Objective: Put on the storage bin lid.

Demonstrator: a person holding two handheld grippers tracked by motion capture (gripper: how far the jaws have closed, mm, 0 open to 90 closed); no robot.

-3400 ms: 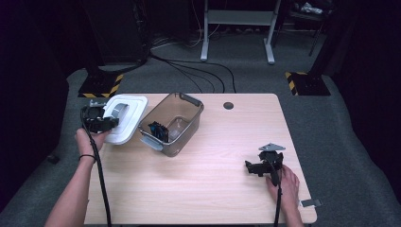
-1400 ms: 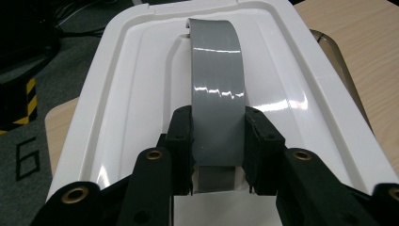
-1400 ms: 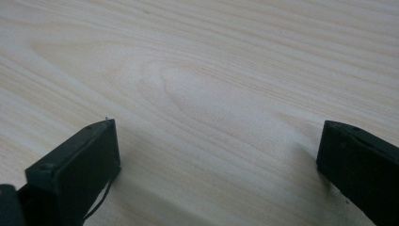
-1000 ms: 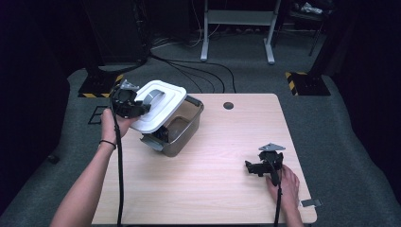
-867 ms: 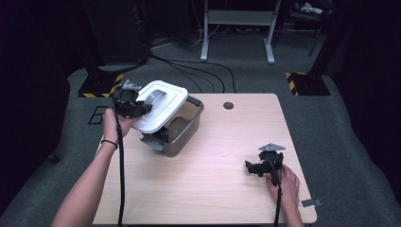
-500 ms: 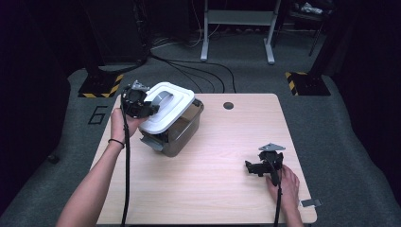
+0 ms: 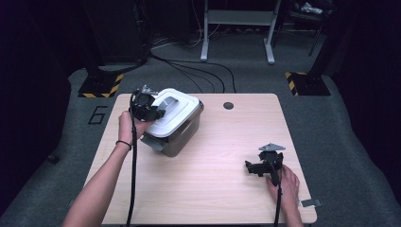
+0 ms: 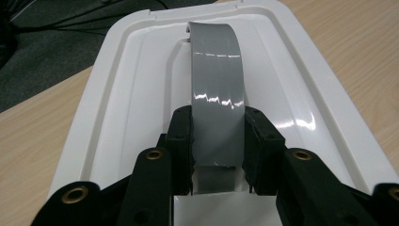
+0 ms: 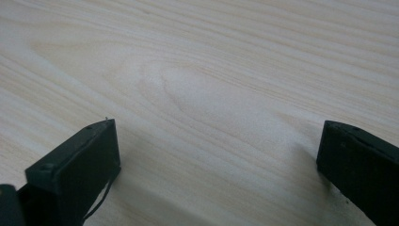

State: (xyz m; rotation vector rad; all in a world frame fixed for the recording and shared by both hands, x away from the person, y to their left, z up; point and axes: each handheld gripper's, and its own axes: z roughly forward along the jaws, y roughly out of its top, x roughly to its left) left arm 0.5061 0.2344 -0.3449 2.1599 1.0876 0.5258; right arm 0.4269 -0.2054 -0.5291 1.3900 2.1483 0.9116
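Lid-fitting was the step in hand, judged from how things lay. In the high view the left gripper (image 7: 150, 109) carried the white lid (image 7: 172, 113) over the grey-brown bin (image 7: 176, 137), which stood just ahead of and below it on the table (image 7: 227, 189). The lid lay across the bin's mouth, apparently a little tilted; whether its rim had seated all round could not be told. The right gripper (image 7: 261, 166) rested far off on the bare wood, well apart from the bin.

In the left gripper view the jaws were clamped on the grey handle (image 8: 216, 94), one pad pressing each side of the strap near its closer end, the lid stretching away ahead of the jaws. To do this well, the lid probably needed to be levelled so all four edges met the bin's rim together, then pressed straight down before letting go; releasing while tilted could leave one corner riding high.

In the right gripper view the jaws stood wide apart with nothing between them, only wood grain beneath. That gripper could usefully come over to steady the bin's wall if the bin slid under the pressing.
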